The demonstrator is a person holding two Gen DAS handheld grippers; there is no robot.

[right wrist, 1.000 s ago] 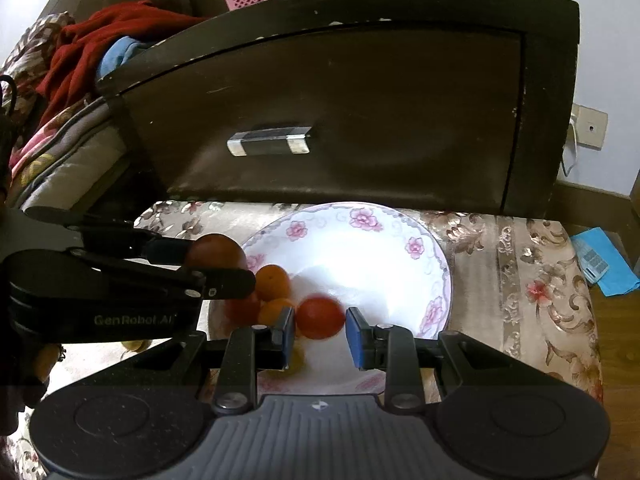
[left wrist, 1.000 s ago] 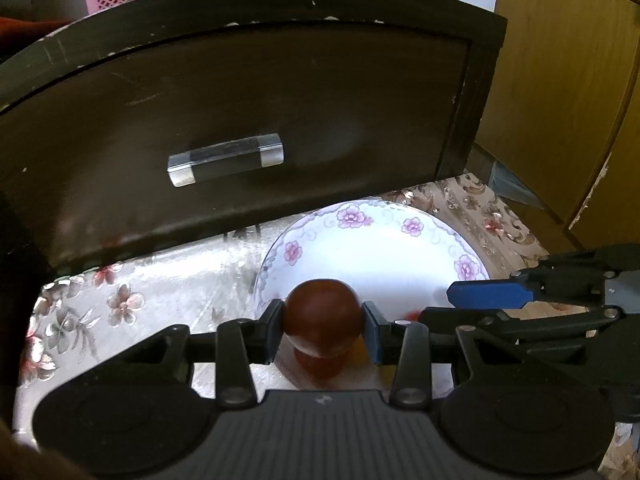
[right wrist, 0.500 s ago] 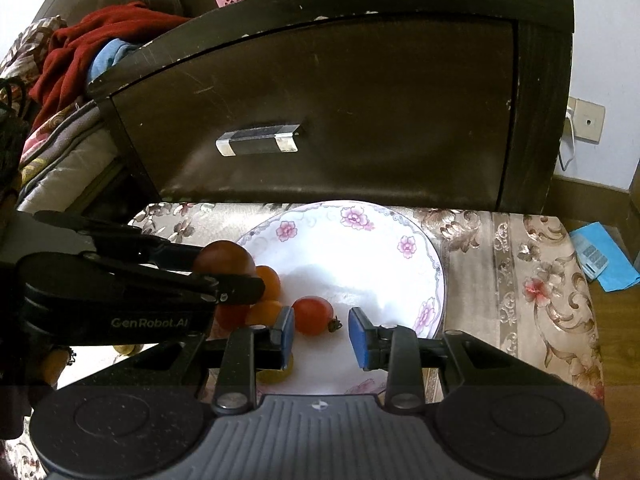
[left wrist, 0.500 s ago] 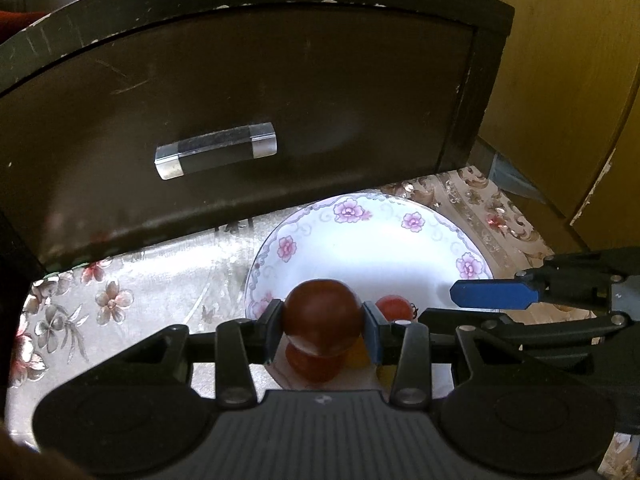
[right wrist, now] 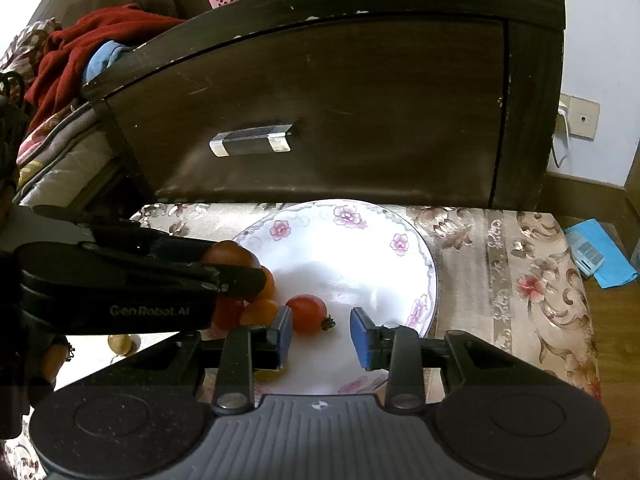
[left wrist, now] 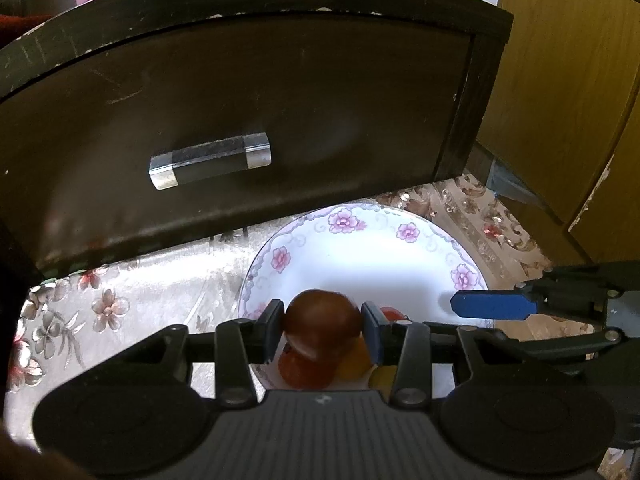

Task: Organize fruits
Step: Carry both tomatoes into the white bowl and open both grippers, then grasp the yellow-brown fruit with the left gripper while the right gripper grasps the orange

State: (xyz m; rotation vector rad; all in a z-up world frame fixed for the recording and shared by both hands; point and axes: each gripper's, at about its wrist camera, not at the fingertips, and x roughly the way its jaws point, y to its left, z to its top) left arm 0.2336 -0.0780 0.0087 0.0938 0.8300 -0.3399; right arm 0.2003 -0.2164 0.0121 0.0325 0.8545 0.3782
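At the lower centre of the left wrist view, the left hand-held gripper point(left wrist: 322, 330) clamps a soft, bruisable dark-red round fruit point(left wrist: 320, 322) across its middle above the white floral china plate point(left wrist: 372, 256), while the right hand-held gripper point(right wrist: 320, 336), jaws just opening, stands apart around a loose red cherry tomato point(right wrist: 306, 314).

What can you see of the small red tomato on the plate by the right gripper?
The small red tomato is round, glossy and bright red, with a dark dried stem stub pointing right. It lies on its side on the white floral plate, near the front left, beside the orange fruits. The right gripper has just been opening; its blue pads stand apart and no longer press the tomato, whose left side the left pad partly covers. In the left wrist view only a sliver shows.
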